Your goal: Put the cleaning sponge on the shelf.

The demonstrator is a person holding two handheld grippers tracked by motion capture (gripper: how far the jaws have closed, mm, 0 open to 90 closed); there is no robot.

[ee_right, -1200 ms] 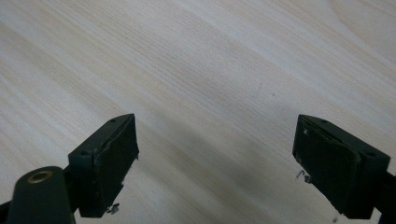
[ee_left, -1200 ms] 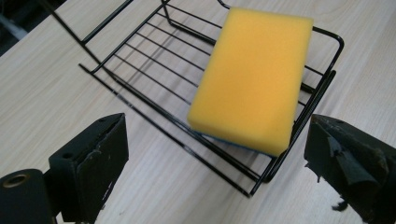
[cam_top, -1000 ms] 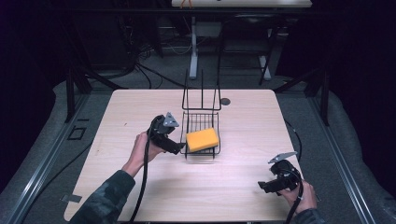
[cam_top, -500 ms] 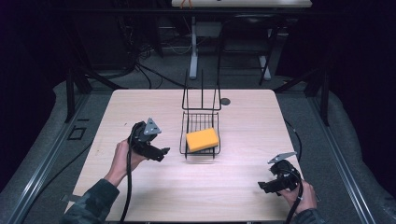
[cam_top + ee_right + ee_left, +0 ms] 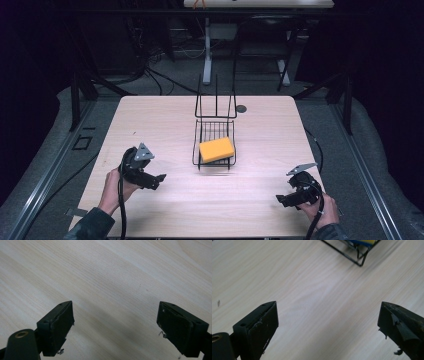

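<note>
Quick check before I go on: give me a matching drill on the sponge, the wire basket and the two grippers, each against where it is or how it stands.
Things:
1. orange sponge
2. wire basket
3. left gripper
4. right gripper

Places or states:
A. open, at the table's near right corner
B. lying inside the basket
C. standing at the table's middle, its tall back toward the far edge
D. open, left of the basket, aimed toward it

Pairs: 1-B, 2-C, 3-D, 4-A
</note>
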